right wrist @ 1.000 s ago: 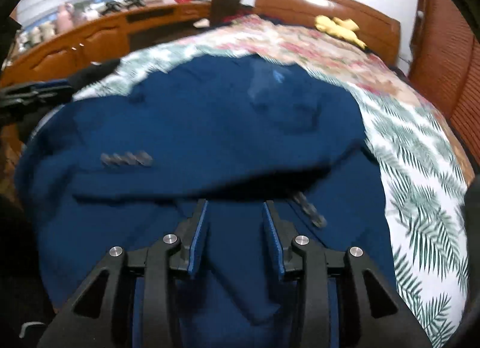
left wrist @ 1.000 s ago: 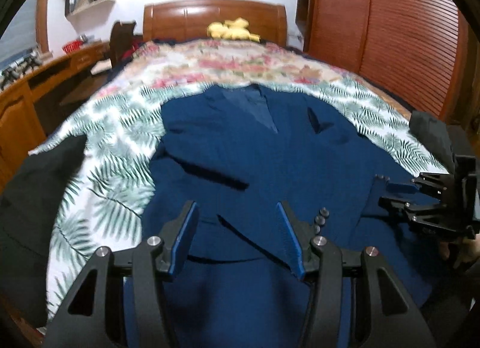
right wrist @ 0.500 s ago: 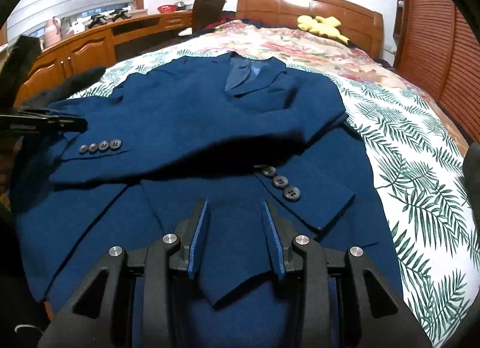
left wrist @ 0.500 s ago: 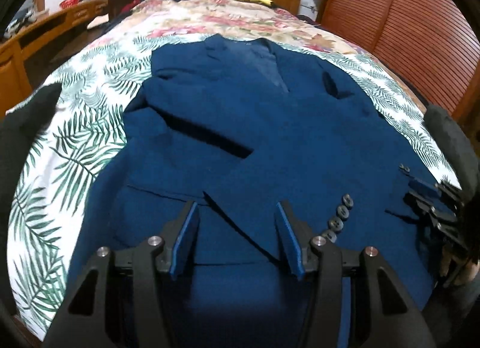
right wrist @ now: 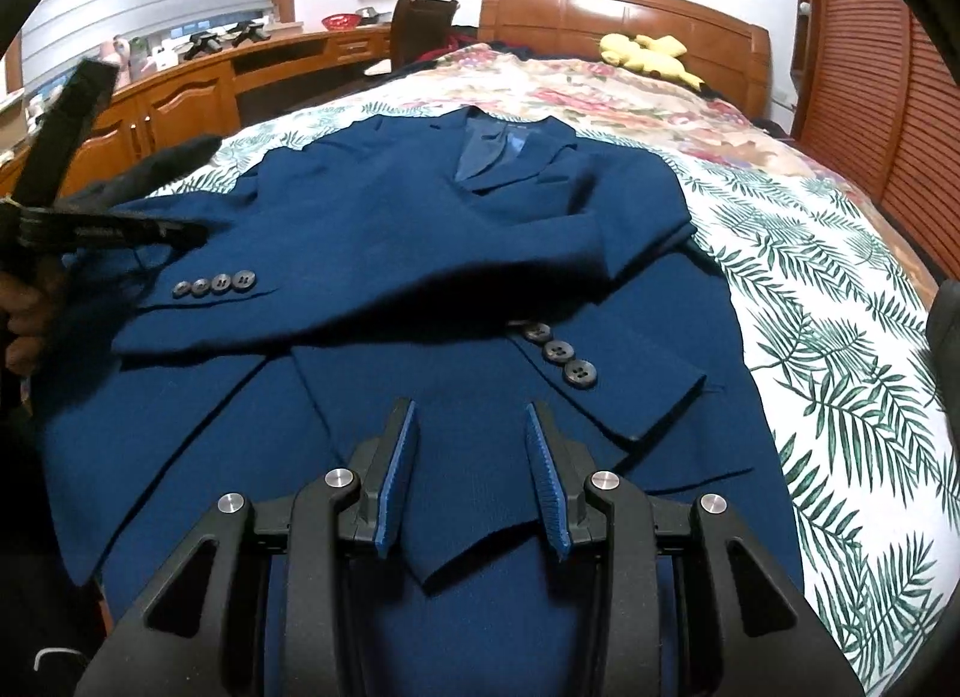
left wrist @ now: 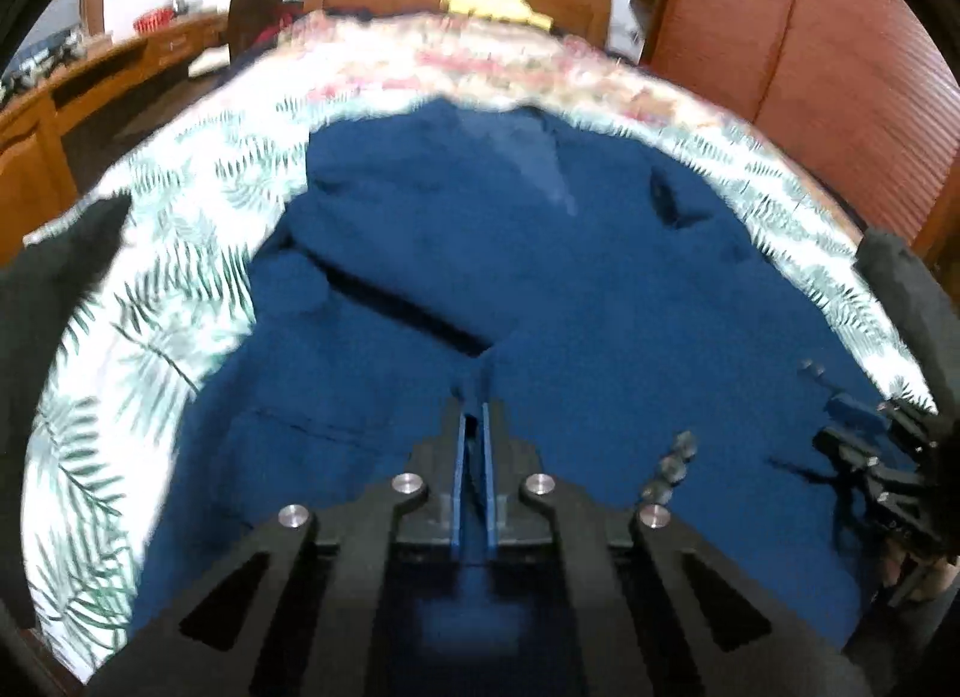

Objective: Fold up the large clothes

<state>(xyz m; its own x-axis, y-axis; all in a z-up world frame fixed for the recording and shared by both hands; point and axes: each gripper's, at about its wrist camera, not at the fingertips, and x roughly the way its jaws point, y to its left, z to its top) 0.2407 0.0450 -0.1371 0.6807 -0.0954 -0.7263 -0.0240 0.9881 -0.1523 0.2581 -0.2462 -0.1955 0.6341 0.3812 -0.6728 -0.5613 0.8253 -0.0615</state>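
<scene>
Navy blue jacket (right wrist: pixel 420 229) laid flat, front up, on bed (right wrist: pixel 840 337) with palm-leaf and floral cover; sleeves folded across the front, cuff buttons (right wrist: pixel 215 284) showing. Left gripper (left wrist: pixel 474 427) with fingers closed together over the jacket's lower front; cannot tell from the blurred view whether cloth is pinched. Right gripper (right wrist: pixel 471 475) over the hem, fingers narrowly apart, nothing held between. Yellow plush toy (right wrist: pixel 648 54) by wooden headboard (right wrist: pixel 600 12).

Wooden headboard (right wrist: pixel 624 15), slatted wardrobe (right wrist: pixel 876 114)
</scene>
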